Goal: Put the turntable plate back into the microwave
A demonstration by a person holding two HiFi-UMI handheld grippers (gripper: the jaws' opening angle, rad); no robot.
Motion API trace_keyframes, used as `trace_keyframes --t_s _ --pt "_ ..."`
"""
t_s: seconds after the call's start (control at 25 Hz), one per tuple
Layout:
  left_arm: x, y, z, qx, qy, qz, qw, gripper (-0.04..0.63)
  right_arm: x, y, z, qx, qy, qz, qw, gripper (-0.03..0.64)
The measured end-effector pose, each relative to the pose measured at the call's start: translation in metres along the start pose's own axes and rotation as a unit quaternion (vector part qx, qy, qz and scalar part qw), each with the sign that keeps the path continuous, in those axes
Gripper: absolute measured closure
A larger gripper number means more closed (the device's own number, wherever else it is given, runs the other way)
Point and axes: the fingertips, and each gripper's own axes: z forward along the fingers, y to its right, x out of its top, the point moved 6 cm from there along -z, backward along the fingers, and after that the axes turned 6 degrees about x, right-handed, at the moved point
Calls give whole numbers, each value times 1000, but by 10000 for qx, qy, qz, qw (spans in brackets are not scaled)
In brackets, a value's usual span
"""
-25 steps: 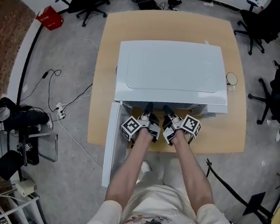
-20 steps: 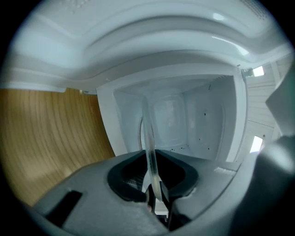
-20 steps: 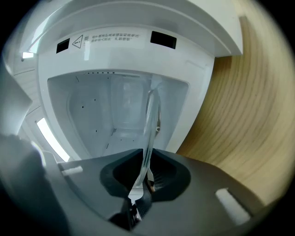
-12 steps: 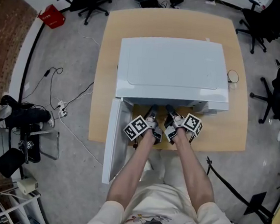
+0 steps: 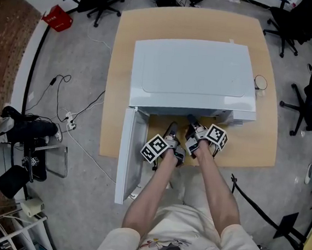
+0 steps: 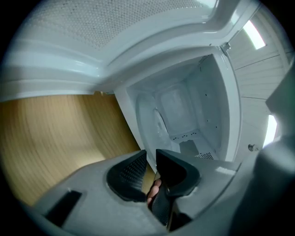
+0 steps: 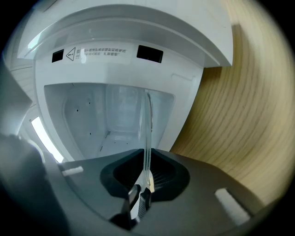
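My right gripper [image 7: 145, 177] is clamped on the turntable plate [image 7: 147, 124] rim, left gripper [image 6: 151, 162] closing on nothing. I'd lay it flat beyond the jaws, inside the microwave [image 7: 115, 83], slowly.

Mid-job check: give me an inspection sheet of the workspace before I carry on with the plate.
Surface: wooden table, carrying the microwave.
Job's things: microwave with its door swung open; glass plate seen edge-on, reaching into the cavity; cannot tell whether it is seated.
Clutter: small ring on the table beside the microwave.
Grippers: right gripper has its fingers shut on the plate's rim; left gripper is at the opening, fingers closing, nothing between them.
Cables: floor cable runs to a power strip beside the table.
Surroundings: office chairs and a red box on the floor.
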Motion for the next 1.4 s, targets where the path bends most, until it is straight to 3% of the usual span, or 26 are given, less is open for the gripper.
trace_keyframes --t_s 0.08,0.16,0.32,0.4,0.6,0.8,1.04,1.12,1.2,1.32,1.4 --pt "0 -2 0 37 2 -115 9999 532 -2 0 0 -19 -67 -42 10000 557" --pt "2 -4 1 60 5 -170 9998 546 -5 0 -1 -42 -172 -39 9998 470" --pt "4 -5 4 52 -47 -136 9999 549 -18 12 -17 -249 -276 34 9993 502" --pt "5 -7 5 82 -46 -174 9998 552 -25 17 -24 -182 -268 138 9994 485" --pt "7 -10 11 76 -91 -197 9997 551 -25 12 -19 -34 -371 32 9993 574" --pt "13 -2 26 -35 -453 17 9990 540 -10 10 -11 -97 -158 170 9997 581" --pt "10 1 22 103 -546 128 9984 552 -4 10 -9 -154 -86 230 9996 580" --pt "7 1 19 97 -489 175 9986 596 -3 11 -9 -151 -69 252 9995 578" --pt "5 -1 19 69 -455 147 9988 597 -3 11 -8 -160 -124 223 9995 574" --pt "7 -1 15 84 -408 223 9989 595 0 9 -9 -183 -143 211 9995 509" --pt "9 2 10 80 -375 448 9983 597 1 9 -14 -285 -142 168 9993 500"
